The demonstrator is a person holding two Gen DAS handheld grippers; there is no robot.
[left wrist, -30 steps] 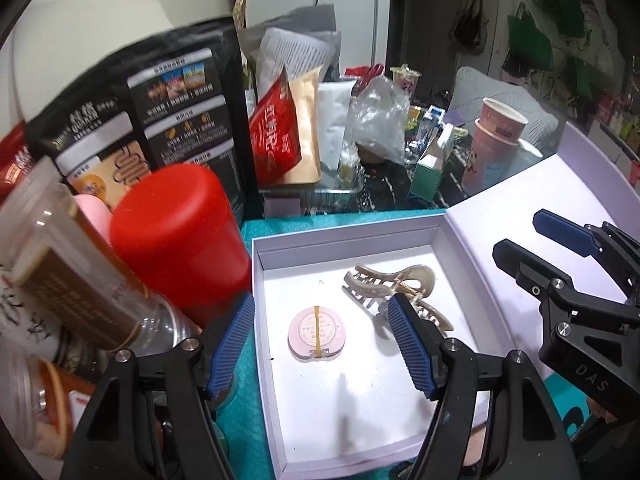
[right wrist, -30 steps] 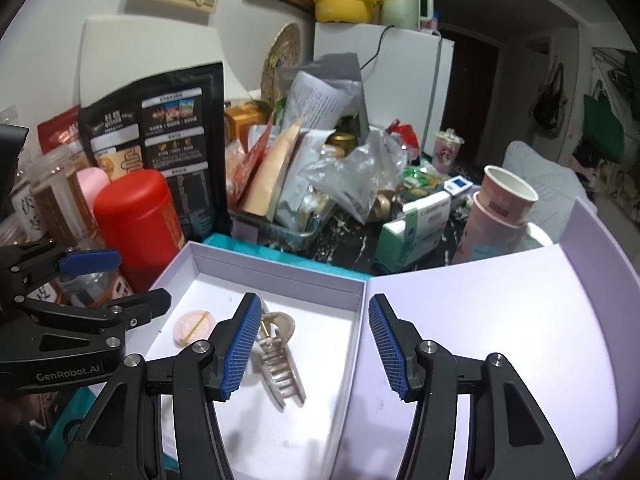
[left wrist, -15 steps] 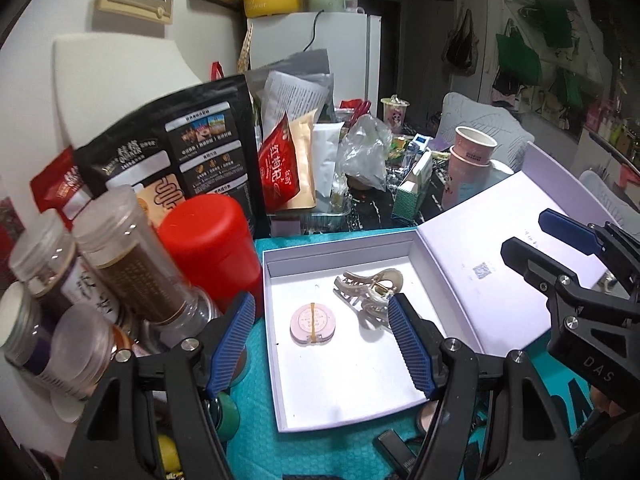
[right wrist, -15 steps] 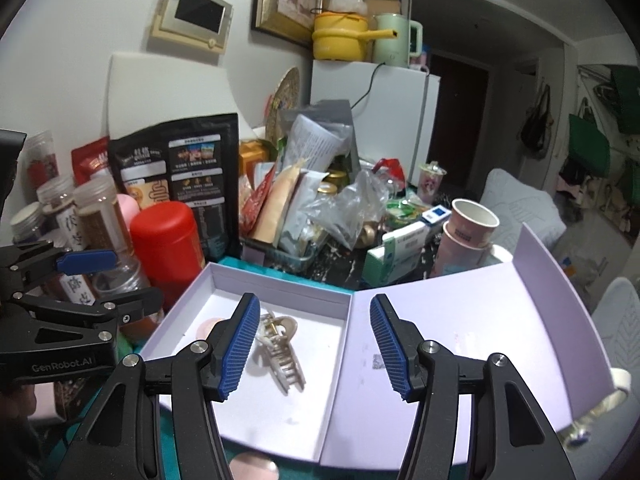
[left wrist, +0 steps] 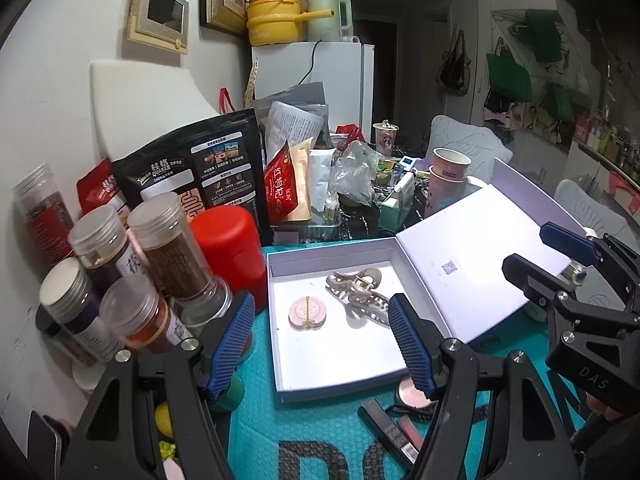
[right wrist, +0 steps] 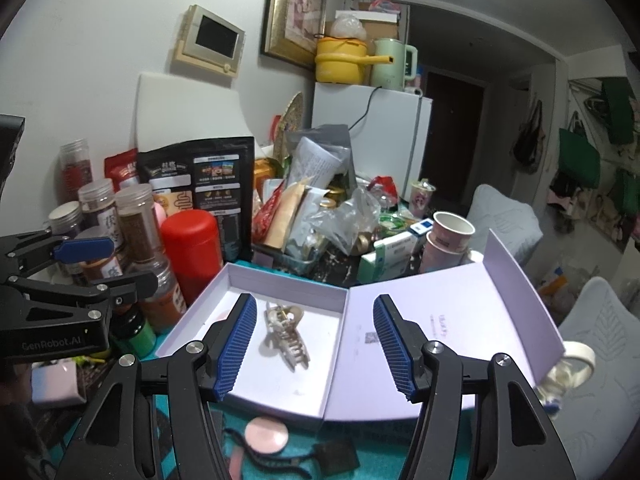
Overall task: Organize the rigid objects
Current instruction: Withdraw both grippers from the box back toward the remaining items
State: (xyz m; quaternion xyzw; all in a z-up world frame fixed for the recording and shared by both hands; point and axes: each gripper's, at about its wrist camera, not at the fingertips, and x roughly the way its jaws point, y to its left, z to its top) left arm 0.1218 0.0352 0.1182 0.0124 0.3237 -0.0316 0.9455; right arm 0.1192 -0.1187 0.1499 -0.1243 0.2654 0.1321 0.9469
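Hair claw [left wrist: 357, 295] and a round pink compact [left wrist: 307, 312] are seen lying in the open white box [left wrist: 340, 368] on the tabletop. Left gripper [left wrist: 322, 344] and right gripper [right wrist: 315, 346] are held above with jaws wide and empty. The claw is judged light, stiff and somewhat brittle, best pinched across its spring hinge.

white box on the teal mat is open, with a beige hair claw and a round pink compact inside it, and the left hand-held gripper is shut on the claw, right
Not quite. The left hand-held gripper is open and holds nothing; its blue fingers stand apart above the box. The left wrist view shows this. The rest holds: the white box lies open on the teal mat, with the beige hair claw and the round pink compact inside.
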